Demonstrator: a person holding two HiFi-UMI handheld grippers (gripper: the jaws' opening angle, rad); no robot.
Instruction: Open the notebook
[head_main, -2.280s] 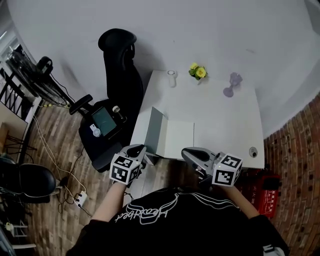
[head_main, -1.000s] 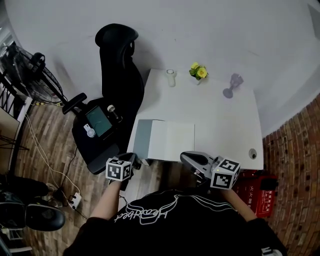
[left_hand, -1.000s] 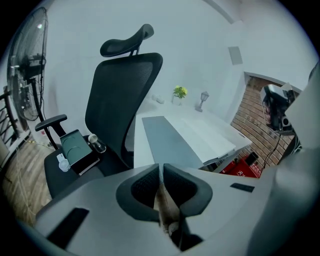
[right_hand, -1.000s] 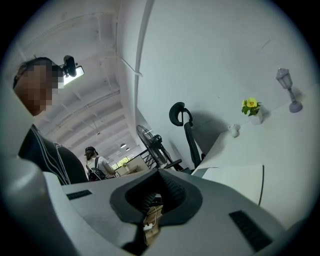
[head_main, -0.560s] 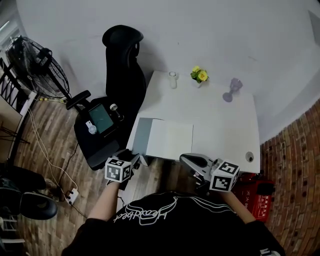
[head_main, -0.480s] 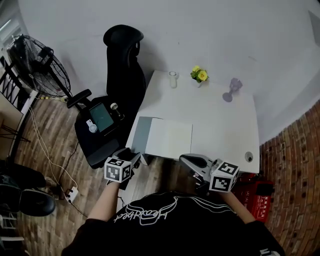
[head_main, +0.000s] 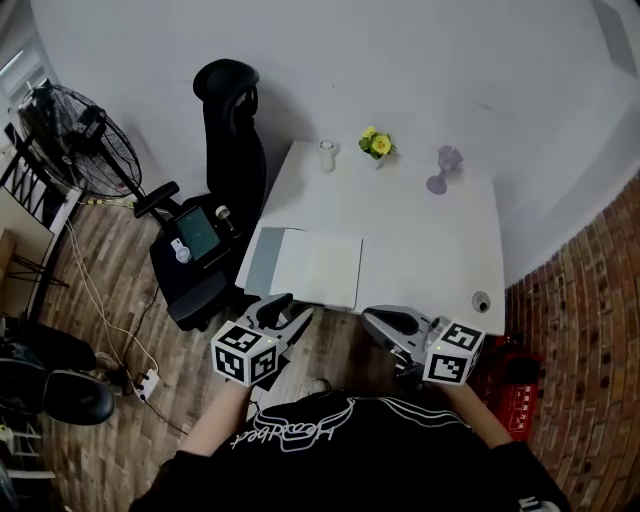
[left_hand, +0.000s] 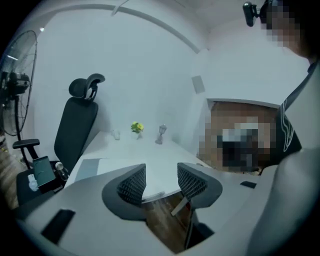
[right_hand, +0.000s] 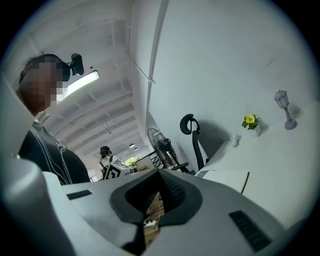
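Note:
The notebook (head_main: 318, 268) lies open and flat near the front left of the white table (head_main: 430, 250), its grey cover (head_main: 260, 261) spread to the left. My left gripper (head_main: 291, 316) hovers off the table's front edge, just short of the notebook. Its jaws have just swung open and eased slightly back, with nothing between them. In the left gripper view the left gripper (left_hand: 161, 173) frames the table edge, the notebook (left_hand: 116, 165) beyond. My right gripper (head_main: 383, 321) is shut and empty, in front of the table. The right gripper view shows the right gripper (right_hand: 159, 173) closed, the notebook (right_hand: 225, 179) to its right.
At the table's back stand a small white cup (head_main: 327, 155), yellow flowers (head_main: 376, 143) and a purple ornament (head_main: 440, 170). A black office chair (head_main: 232, 120) and a fan (head_main: 70, 140) are on the left. Cables and a power strip (head_main: 150, 383) lie on the wooden floor; a red crate (head_main: 515, 375) sits right.
The upright grey cover has come down flat to the left. My left gripper has left the notebook's corner, risen towards me and opened. The right gripper has shifted only a little.

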